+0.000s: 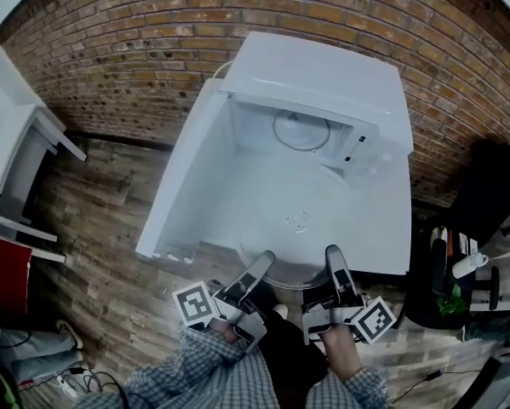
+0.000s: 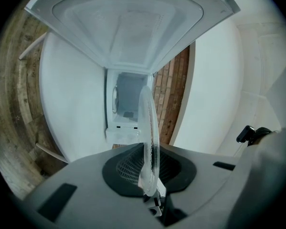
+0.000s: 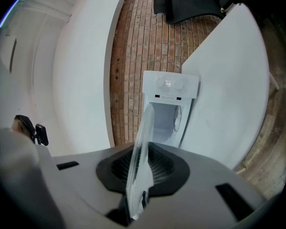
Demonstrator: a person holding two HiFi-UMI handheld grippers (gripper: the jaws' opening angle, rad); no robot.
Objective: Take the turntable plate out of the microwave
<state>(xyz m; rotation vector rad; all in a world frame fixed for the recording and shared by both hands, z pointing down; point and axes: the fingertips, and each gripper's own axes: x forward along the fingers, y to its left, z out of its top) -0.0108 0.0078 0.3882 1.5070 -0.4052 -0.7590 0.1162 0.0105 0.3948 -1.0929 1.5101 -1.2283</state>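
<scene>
- Clearly outside the cavity: the glass turntable plate (image 1: 293, 224) lay roughly level over the white table (image 1: 382, 228), straight ahead of both grippers and on the near side of the microwave (image 1: 323, 79). Could not tell whether it touched the tabletop.
- Left gripper (image 1: 256, 269) was clamped on the plate's near rim. Its own view showed the glass edge-on, pinched between the two ribbed pads.
- Right gripper (image 1: 335, 262) was clenched on the same near rim, near the left one, with the glass edge likewise squeezed between its pads.
- Microwave stood beyond the plate's far edge, cavity facing the grippers, with the roller ring (image 1: 301, 130) lying on the cavity floor.
- Microwave door (image 1: 182, 177) was swung wide open, ahead of the left gripper and out to its left.
- Brick wall (image 1: 135, 49) stood behind the microwave, and plank floor (image 1: 93, 220) lay below both grippers.
- Black chair (image 1: 484, 194) stood well off to the right gripper's right.
- Checked sleeves (image 1: 212, 373) showed behind the grippers.
</scene>
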